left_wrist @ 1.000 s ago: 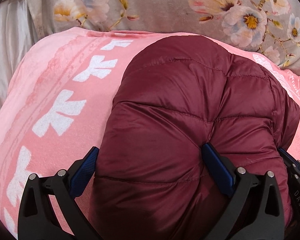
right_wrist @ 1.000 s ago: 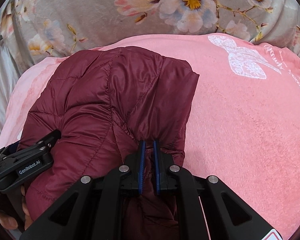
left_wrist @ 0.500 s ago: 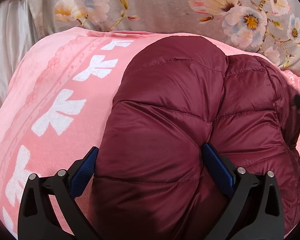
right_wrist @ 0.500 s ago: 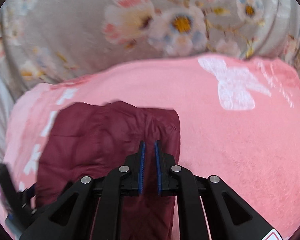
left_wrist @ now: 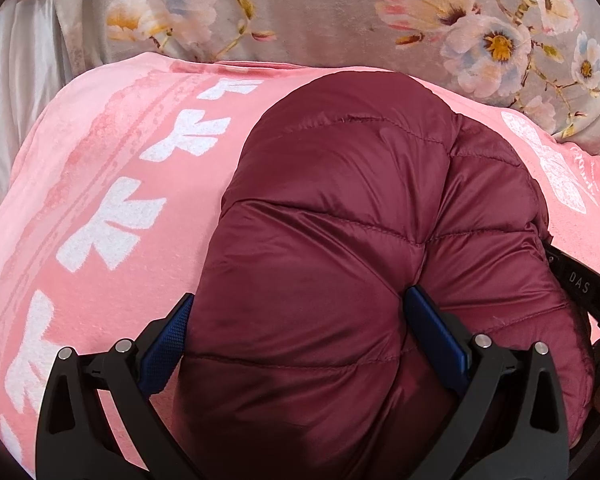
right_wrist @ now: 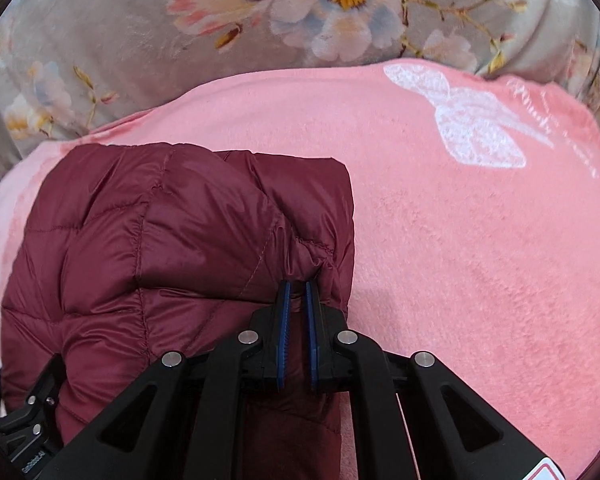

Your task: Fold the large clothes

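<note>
We have the maroon quilted jacket (left_wrist: 340,260) bunched into a thick bundle on the pink blanket (left_wrist: 111,184), which covers a bed dressed in a grey floral cover (left_wrist: 320,12). The bundle sits toward the blanket's left side, next to the band of white bow shapes, with plain pink stretching away to its right. Our left gripper (left_wrist: 300,332) has its fingers spread wide around the puffy near end of the bundle, pads pressing into both sides. Our right gripper (right_wrist: 297,312) has its fingers drawn close together, pinching a gathered hem fold at the bundle's right near corner.

To do this step well, we judge that both holds should travel together so the fold lands square, without twisting. The slick shell will likely slide and the filling spring back, so we should lay the pinched edge flat, press air out before letting go, and release the right pinch first while the left steadies the bulk
</note>
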`<act>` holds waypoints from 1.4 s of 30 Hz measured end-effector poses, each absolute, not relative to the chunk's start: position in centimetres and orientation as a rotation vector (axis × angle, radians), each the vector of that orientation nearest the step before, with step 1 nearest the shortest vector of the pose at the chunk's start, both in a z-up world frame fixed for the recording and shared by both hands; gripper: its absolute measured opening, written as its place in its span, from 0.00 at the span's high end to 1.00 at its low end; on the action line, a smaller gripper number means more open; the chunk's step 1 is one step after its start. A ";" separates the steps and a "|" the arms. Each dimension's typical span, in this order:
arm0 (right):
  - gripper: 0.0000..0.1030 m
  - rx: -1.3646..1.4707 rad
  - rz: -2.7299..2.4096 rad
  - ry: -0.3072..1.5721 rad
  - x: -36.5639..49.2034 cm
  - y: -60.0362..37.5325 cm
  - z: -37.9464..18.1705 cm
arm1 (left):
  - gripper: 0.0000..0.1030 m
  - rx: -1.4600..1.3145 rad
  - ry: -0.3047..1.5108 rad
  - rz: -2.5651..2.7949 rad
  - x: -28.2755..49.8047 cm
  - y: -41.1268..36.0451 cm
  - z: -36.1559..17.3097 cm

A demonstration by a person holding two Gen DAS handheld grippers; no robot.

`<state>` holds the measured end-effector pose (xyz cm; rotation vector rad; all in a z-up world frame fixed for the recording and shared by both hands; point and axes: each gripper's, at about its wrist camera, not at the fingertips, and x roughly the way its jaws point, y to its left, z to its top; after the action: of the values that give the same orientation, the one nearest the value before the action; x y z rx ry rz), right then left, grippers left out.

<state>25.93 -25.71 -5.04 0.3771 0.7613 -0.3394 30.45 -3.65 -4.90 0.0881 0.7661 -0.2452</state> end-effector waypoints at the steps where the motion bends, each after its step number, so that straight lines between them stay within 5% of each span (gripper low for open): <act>1: 0.96 0.388 -0.328 0.763 26.0 -26.0 -5.1 | 0.04 0.085 0.767 -0.248 30.5 -3.6 -4.9; 9: 0.89 0.328 -0.206 0.772 18.3 -22.4 -0.8 | 0.05 0.044 0.776 -0.265 28.8 -1.6 -3.7; 32: 0.80 0.313 -0.266 0.769 4.8 -20.3 -1.5 | 0.05 0.116 0.788 -0.165 16.6 1.0 -1.2; 42: 0.79 0.351 -0.231 0.791 9.8 -21.1 -2.0 | 0.05 0.156 0.784 -0.174 14.3 -0.7 -0.8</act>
<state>9.83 -21.09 -2.01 0.3507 0.7906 -0.2312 14.29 -0.67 -0.84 0.1555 0.7842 -0.1741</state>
